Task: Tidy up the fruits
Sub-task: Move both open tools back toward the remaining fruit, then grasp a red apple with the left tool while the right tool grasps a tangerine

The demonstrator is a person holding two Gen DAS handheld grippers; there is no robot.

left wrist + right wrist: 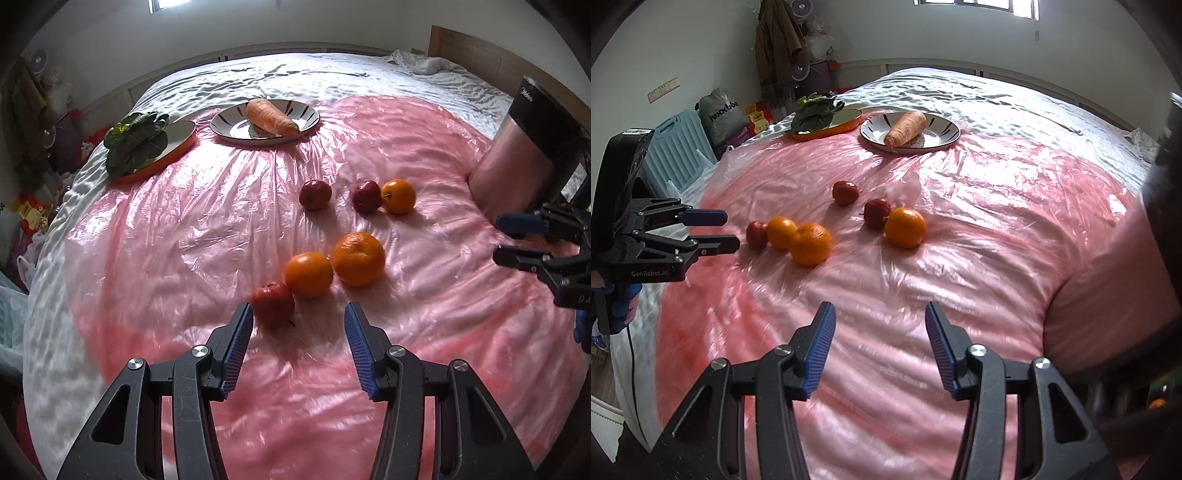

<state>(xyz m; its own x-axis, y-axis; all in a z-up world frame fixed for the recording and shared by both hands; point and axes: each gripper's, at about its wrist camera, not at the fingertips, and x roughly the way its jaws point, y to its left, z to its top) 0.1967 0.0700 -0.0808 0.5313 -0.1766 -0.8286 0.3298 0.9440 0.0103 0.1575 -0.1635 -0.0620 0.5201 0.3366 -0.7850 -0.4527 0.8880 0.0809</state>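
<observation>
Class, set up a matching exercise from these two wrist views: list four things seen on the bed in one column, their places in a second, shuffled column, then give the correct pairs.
Things
1. carrot
2. leafy greens
3. nearest red apple
4. left gripper

Places
A. on the orange-rimmed tray
B. open, just in front of a red apple
C. on the striped plate
D. touching an orange, on the pink plastic sheet

Pairs: 1-C, 2-A, 3-D, 4-B

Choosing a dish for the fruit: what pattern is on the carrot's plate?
White plate with black streaks around its rim; clearest in the left wrist view.
</observation>
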